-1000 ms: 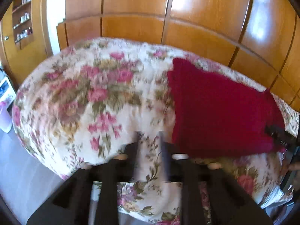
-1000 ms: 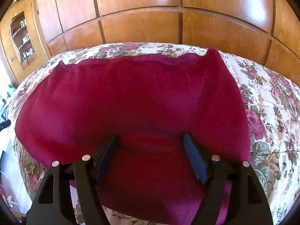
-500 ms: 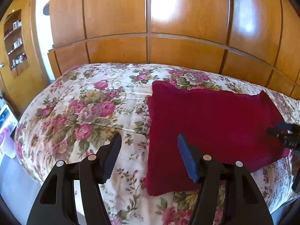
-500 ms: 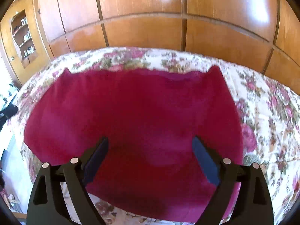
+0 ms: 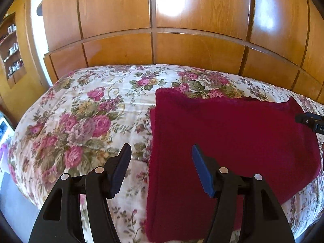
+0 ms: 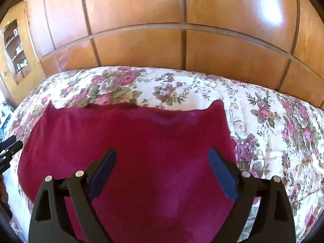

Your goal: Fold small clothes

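While both grippers hang apart and empty — left gripper [image 5: 161, 169], right gripper [image 6: 162, 174] — the folded crimson knit garment [image 5: 232, 141] lies flat on the floral bedspread [image 5: 85, 121]. Risk: a one-layer pinch drags the fold open — stacked edges sit flush.

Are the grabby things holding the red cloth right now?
No, nothing is held. The left hand-held gripper and the right hand-held gripper have both just opened, and the red cloth lies flat on the flowery bedspread.
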A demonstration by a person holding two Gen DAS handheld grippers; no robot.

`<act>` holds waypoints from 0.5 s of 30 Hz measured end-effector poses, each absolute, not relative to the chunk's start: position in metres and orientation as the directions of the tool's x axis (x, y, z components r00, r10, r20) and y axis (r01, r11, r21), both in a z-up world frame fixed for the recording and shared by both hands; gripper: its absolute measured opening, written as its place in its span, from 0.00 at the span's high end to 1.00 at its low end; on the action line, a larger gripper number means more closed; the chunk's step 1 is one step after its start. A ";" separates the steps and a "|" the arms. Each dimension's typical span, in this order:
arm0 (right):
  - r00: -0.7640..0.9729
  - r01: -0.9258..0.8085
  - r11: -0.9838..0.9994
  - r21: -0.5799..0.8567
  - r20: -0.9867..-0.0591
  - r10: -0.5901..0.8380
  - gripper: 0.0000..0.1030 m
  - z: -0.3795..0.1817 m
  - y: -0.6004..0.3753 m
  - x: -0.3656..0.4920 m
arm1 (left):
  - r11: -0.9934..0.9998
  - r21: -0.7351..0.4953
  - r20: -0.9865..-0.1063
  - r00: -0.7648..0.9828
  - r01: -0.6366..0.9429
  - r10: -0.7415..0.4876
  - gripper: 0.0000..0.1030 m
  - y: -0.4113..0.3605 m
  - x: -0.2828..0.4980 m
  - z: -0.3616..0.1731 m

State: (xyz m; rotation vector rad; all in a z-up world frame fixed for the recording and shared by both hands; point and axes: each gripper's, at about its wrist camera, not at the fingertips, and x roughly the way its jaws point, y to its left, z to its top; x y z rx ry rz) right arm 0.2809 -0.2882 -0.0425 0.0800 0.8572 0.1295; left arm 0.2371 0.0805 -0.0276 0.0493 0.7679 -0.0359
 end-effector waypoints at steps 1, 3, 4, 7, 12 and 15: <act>0.647 -0.076 0.989 0.124 -0.749 0.144 0.11 -0.043 -0.290 0.283 | 0.998 0.036 -0.695 0.719 0.049 -0.010 0.40 0.080 0.240 -0.028; 0.646 -0.070 0.989 0.128 -0.750 0.143 0.11 -0.044 -0.292 0.288 | 0.998 0.032 -0.701 0.713 0.047 -0.011 0.40 0.081 0.249 -0.028; 0.644 -0.069 0.989 0.129 -0.752 0.143 0.11 -0.044 -0.293 0.291 | 0.999 0.016 -0.710 0.704 0.045 -0.020 0.40 0.083 0.256 -0.029; 0.637 -0.064 0.991 0.116 -0.760 0.130 0.11 -0.049 -0.296 0.299 | 0.998 -0.039 -0.746 0.663 0.039 -0.055 0.40 0.090 0.278 -0.036; 0.580 0.007 0.995 0.095 -0.811 0.074 0.11 -0.076 -0.310 0.323 | 0.994 -0.078 -0.841 0.541 -0.076 -0.024 0.45 0.105 0.318 -0.078; 0.546 0.022 0.993 0.119 -0.833 0.087 0.10 -0.091 -0.323 0.335 | 0.988 -0.118 -0.841 0.539 -0.103 -0.044 0.45 0.108 0.322 -0.089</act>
